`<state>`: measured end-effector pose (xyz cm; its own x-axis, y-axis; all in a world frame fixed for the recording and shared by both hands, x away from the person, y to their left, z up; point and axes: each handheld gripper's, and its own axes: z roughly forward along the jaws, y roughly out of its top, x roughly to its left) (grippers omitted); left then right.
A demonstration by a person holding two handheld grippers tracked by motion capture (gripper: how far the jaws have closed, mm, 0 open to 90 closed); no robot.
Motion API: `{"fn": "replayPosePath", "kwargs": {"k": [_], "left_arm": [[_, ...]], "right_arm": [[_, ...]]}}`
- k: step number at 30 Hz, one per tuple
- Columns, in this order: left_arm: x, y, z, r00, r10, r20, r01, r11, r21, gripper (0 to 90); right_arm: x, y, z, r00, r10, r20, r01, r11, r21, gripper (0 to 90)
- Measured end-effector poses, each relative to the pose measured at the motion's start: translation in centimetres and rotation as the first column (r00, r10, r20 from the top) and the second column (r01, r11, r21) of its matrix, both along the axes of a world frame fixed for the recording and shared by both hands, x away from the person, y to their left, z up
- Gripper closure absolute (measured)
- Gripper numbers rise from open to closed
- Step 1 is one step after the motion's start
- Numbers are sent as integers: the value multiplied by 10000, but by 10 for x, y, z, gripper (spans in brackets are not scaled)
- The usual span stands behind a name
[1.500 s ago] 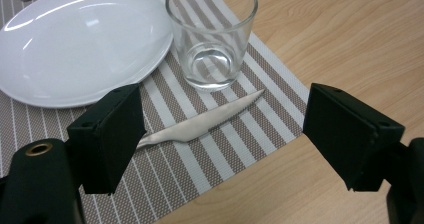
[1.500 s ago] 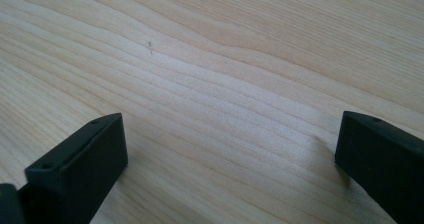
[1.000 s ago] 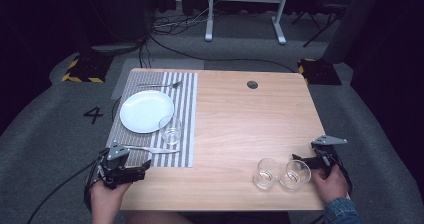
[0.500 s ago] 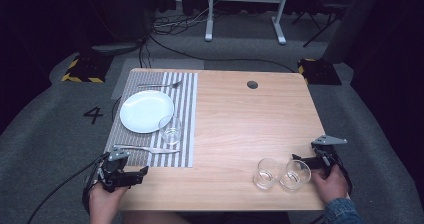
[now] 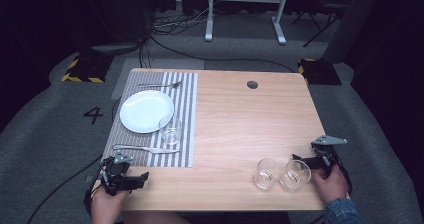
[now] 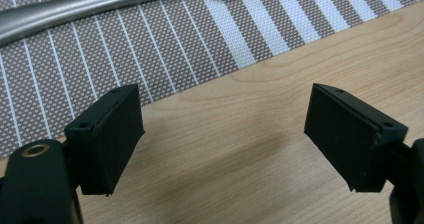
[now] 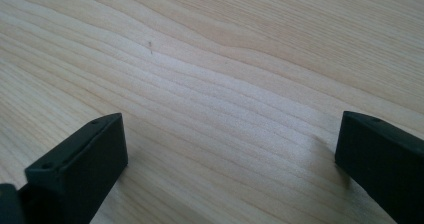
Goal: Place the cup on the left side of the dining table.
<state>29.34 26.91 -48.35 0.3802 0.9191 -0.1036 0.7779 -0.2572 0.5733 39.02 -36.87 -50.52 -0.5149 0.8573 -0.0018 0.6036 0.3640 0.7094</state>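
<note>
A white "4" (image 5: 93, 115) is painted on the grey floor left of the pale wooden counter (image 5: 240, 134). The left hand-held gripper (image 5: 141, 178), jaws spread and holding nothing, rests at the counter's near left corner, just below the brown-and-white striped woven placemat (image 5: 187, 109) with its steel knife (image 5: 145, 148), round white plate (image 5: 146, 111), fork (image 5: 160, 85) and small clear glass (image 5: 171, 129). Two clear glass tumblers (image 5: 281, 174) stand side by side near the front right; the right hand-held gripper (image 5: 298, 160), jaws spread wide, sits just beside the right one.

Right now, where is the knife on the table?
In the high view the knife lies on the striped placemat near its front edge, below the white plate and just ahead of the left claw.
</note>
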Motion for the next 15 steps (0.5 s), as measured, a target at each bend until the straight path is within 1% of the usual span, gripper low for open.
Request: {"fn": "replayPosePath", "kwargs": {"k": [3,5,7,9,10,12,15], "left_arm": [[-1,0,-5,10000,26,-52,-26,10000,95,161],[-2,0,-9,9995,52,317,-60,9997,246,153],[-2,1,-11,9985,77,537,-91,9996,252,152],[-3,2,-15,9961,71,877,-106,9992,395,149],[-4,3,-18,9931,43,1173,-77,9996,287,141],[-6,5,-22,9877,56,1562,-70,9999,84,128],[-5,6,-22,9881,-58,1535,42,9999,105,126]], "right_arm": [[0,0,0,10000,0,-1,0,10000,1,3],[0,0,0,10000,0,-3,0,10000,1,3],[0,0,0,10000,0,1,0,10000,1,3],[0,0,0,10000,-2,-2,2,10000,2,3],[0,0,0,10000,0,1,0,10000,1,3],[0,0,0,10000,0,2,0,10000,0,3],[0,0,0,10000,0,0,0,10000,1,3]]}}
